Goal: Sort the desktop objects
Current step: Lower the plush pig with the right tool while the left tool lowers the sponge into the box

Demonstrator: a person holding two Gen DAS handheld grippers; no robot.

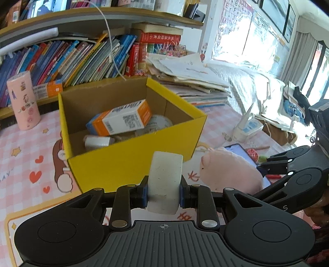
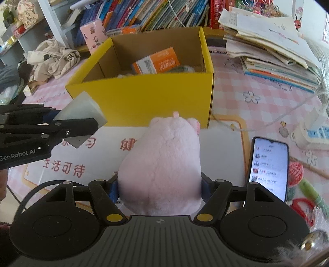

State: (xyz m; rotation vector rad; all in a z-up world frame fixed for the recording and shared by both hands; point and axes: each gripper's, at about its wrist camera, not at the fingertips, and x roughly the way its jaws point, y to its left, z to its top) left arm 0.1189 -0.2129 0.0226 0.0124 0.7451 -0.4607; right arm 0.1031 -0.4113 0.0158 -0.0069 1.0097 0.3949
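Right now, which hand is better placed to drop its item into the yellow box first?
Probably the left. The left gripper holds the white block close to the yellow box front wall. The right gripper holds the pink plush toy a little further back from it.

Legible markings, by item. Left claw [image 2: 82,123], at 9 o'clock in the right wrist view: white lettering "GenRobot.AI" on its black side. Placemat [image 2: 86,156] on the counter: red Chinese characters, "生活可待" readable at 8 o'clock. Wall chart [image 1: 230,18], at 1 o'clock in the left wrist view: alphabet letters, "E", "J" and "M" among them. Orange-and-white carton [image 1: 123,119] in the yellow box [image 1: 127,164]: a QR code; its print is too small to read.
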